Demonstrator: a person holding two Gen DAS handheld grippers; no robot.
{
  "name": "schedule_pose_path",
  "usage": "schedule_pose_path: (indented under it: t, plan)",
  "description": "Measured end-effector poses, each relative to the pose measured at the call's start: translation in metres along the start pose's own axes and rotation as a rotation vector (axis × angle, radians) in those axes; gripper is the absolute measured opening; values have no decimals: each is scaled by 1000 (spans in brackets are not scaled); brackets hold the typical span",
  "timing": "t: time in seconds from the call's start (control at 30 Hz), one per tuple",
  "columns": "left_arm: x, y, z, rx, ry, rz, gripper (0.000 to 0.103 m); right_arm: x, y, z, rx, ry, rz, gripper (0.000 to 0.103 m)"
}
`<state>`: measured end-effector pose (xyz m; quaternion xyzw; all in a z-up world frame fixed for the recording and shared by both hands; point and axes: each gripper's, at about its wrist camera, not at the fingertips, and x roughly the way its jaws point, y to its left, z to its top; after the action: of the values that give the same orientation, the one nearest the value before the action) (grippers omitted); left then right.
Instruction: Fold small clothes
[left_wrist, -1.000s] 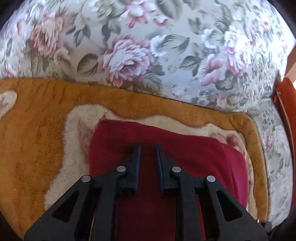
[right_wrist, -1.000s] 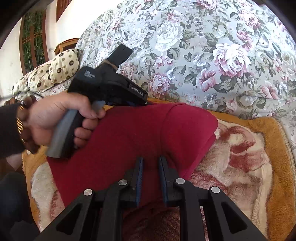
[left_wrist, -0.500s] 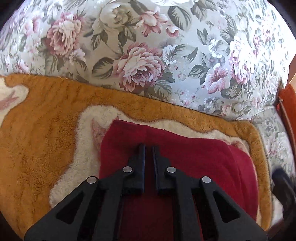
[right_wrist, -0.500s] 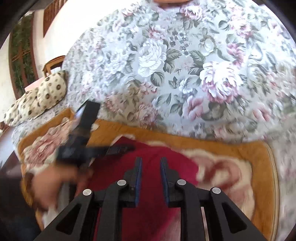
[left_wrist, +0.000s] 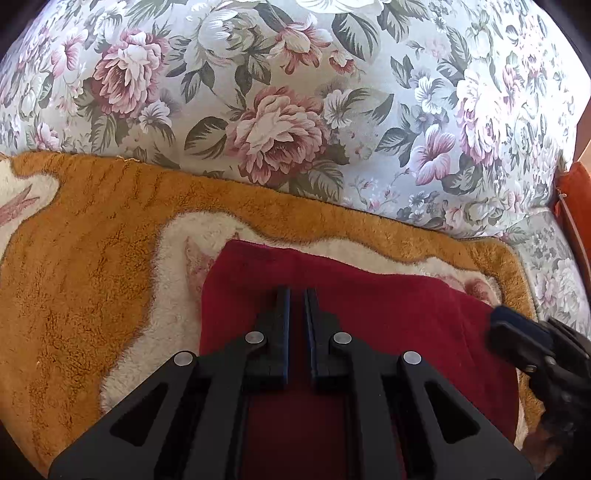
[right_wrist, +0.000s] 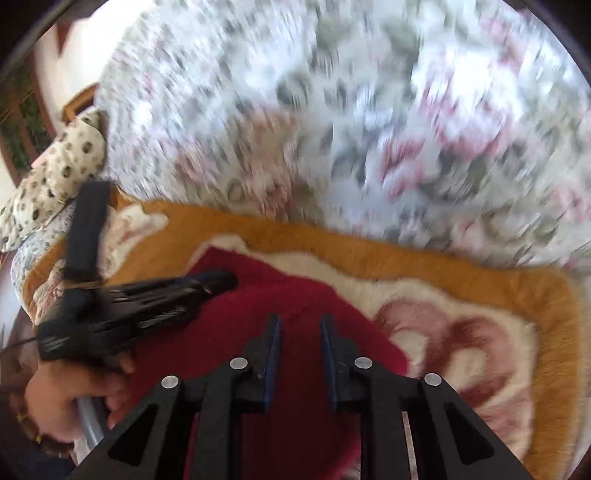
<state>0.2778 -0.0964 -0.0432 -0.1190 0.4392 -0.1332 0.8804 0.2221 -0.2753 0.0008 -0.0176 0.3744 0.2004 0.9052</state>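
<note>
A dark red garment lies on a plush blanket with an orange border and a cream centre bearing a pink flower pattern. The blanket covers the seat of a sofa upholstered in floral fabric, whose backrest rises at the far side.

In the left wrist view, the left tongs sit low over the near-middle of the red garment. Their two black fingers, lined with blue pads, stand close together with only a narrow slit between them, and no cloth shows in that slit. The far edge of the garment runs just beyond the fingertips, with cream blanket showing past it. At the right edge of this view, the dark tip of the right tongs reaches over the right side of the garment.

In the right wrist view, which is blurred across the sofa back, the right tongs hover above the red garment with a moderate gap between the fingers, gripping nothing. To the left, the left tongs point across the garment's far left part, and whether they touch the cloth is unclear. The person's left hand grips the handle at the near left. A spotted cream cushion lies at the far left of the sofa.
</note>
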Motion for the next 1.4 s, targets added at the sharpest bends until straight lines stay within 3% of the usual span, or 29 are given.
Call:
schedule_pose_path:
  t: [0.03, 0.1, 0.2, 0.3, 0.37, 0.43, 0.53, 0.57, 0.6, 0.7, 0.77, 0.83, 0.87, 0.97, 1.1, 1.13, 1.2, 1.27, 1.33, 1.4]
  plan:
    - [0, -1, 0, 3, -1, 4, 8, -2, -3, -4, 10, -6, -6, 20]
    - [0, -2, 0, 8, -1, 5, 8, 17, -17, -25, 64, 92, -7, 20]
    - [0, -1, 0, 5, 0, -1, 8, 12, -27, -28, 156, 52, 30, 20]
    - [-1, 2, 0, -11, -2, -14, 8, -10, -7, -20, 89, 31, -20, 20]
    - [-1, 2, 0, -14, -3, -14, 8, -44, 17, -26, 17, -42, 79, 20]
    - [-1, 1, -1, -13, -4, -8, 8, -66, 44, -45, -82, -60, 133, 21]
    - [-2, -1, -2, -7, -5, -3, 8, -48, 63, -83, -199, 51, 63, 23]
    - [-2, -2, -1, -5, -4, -2, 8, -46, 63, -95, -225, 1, 25, 23]
    - [-3, -3, 0, 1, 8, -1, 8, -47, 59, -101, -204, -43, 33, 23]
    - [-22, -13, 8, 114, 56, 7, 10, -51, 49, -91, -115, -32, 75, 22]
    - [-51, -15, 5, 154, 36, -41, 18, -57, 49, -89, -101, -22, 71, 22]
    - [-91, -13, -9, 153, 5, -131, 46, -72, 57, -87, -118, -8, 37, 23]
    - [-112, -12, -24, 153, -11, -169, 53, -83, 61, -86, -119, -18, 39, 23]
    - [-146, -11, -81, 161, -2, -231, 57, -111, 81, -90, -160, -57, 98, 24]
    - [-133, -6, -148, 147, 49, -212, 56, -84, 91, -121, -203, 77, 50, 25]
    - [-137, -10, -154, 185, -5, -198, 56, -83, 89, -124, -184, 65, 54, 25]
    - [-141, -16, -146, 199, 19, -180, 56, -94, 80, -118, -83, 38, 90, 25]
    - [-150, -13, -128, 167, -2, -216, 57, -112, 67, -109, 12, -29, 115, 30]
    - [-158, -4, -103, 146, -83, -203, 64, -129, 39, -102, 187, -142, 119, 59]
    - [-148, 7, -87, 110, -90, -178, 72, -129, 10, -103, 383, -190, 126, 66]
